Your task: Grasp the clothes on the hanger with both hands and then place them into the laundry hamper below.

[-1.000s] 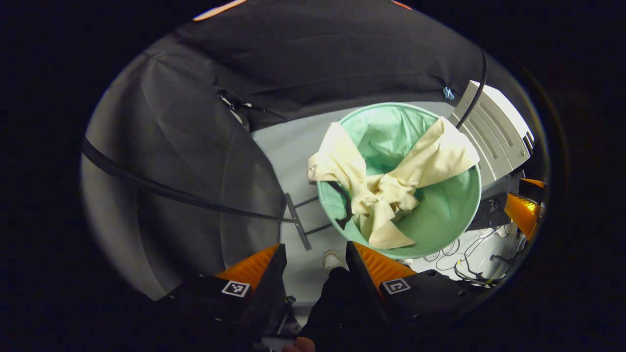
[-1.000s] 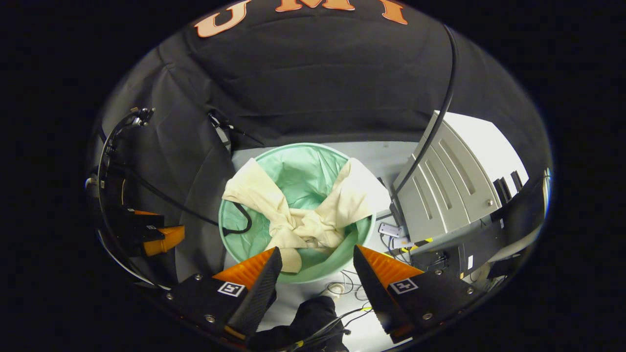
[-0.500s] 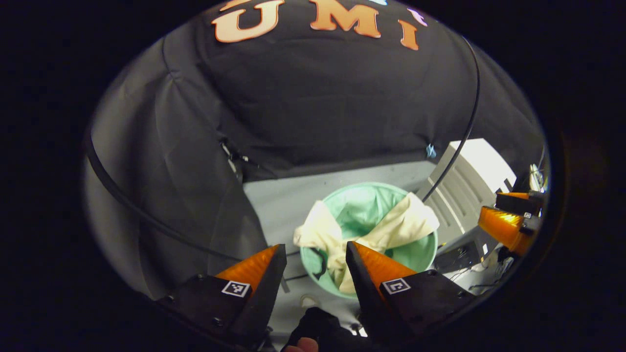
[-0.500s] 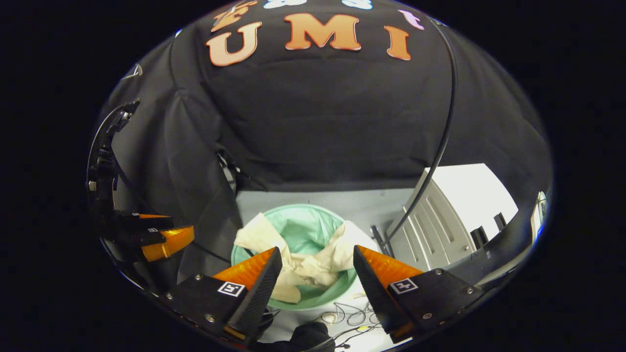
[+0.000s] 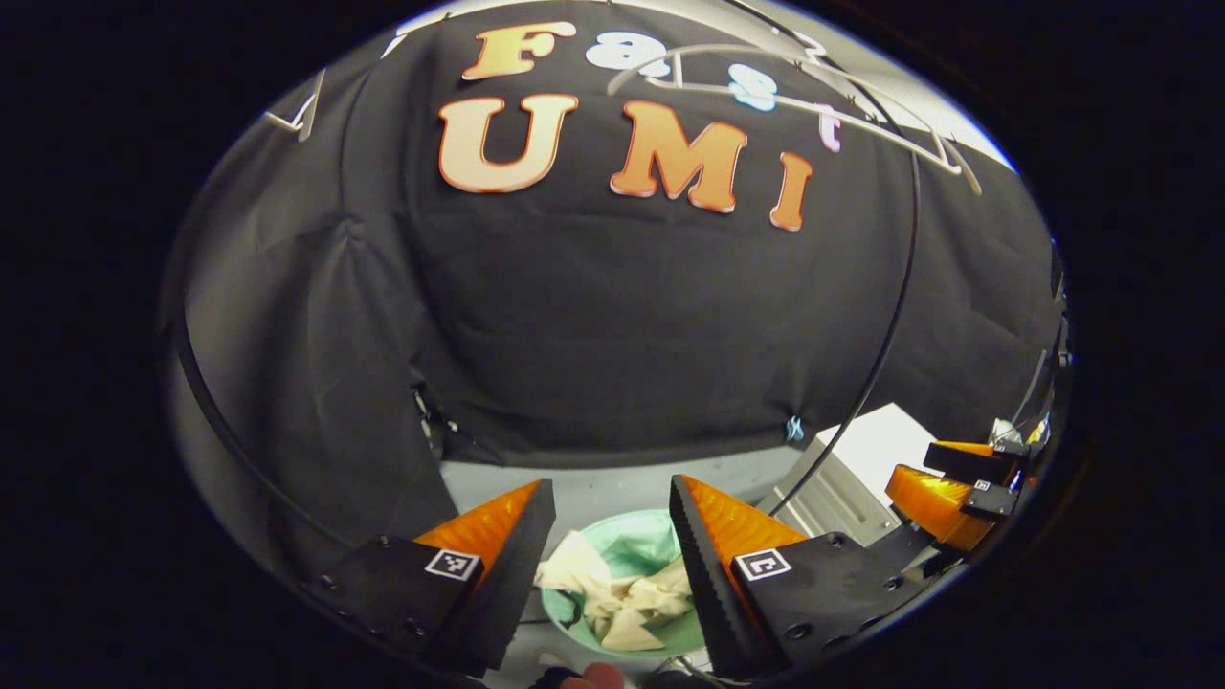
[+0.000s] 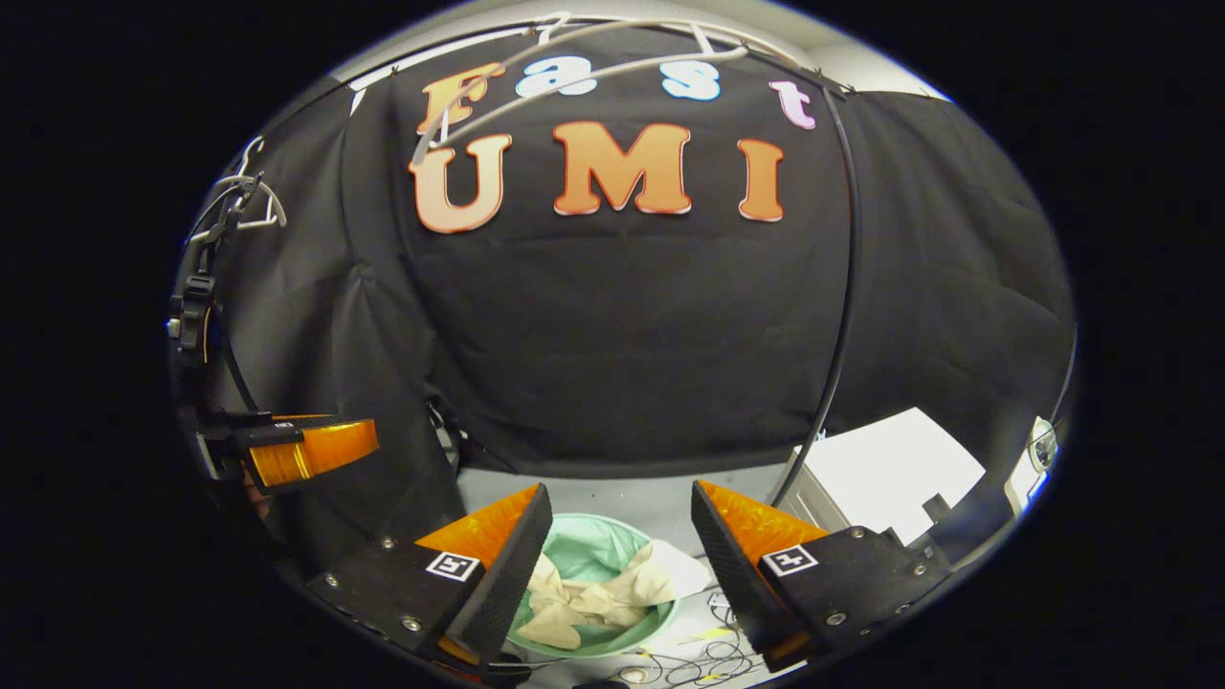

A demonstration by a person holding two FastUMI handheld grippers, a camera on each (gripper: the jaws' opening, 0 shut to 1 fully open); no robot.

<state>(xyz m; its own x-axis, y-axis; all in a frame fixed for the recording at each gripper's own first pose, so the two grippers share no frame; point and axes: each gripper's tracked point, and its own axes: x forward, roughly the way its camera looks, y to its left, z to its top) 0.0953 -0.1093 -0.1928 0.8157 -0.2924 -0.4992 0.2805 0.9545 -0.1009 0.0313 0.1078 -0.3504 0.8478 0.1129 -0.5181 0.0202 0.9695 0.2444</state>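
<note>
A cream garment lies crumpled in the round green hamper on the floor, its ends draped over the rim; it is the same garment and hamper in the right gripper view. My left gripper is open and empty, raised well above the hamper. My right gripper is likewise open and empty, high over the hamper. A bare white hanger hangs at the top of the booth, also the hanger in the right gripper view. The other gripper appears at the right, and the left one at the left.
A grey-white cabinet stands right of the hamper, also the cabinet in the left gripper view. A black cable hangs down past it. Loose wires lie on the pale floor by the hamper. The black cloth wall closes the back.
Both grippers have risen and tilted up away from the hamper, so it now sits small and low between the fingers and the hanger has come into sight. The garment stays in the hamper.
</note>
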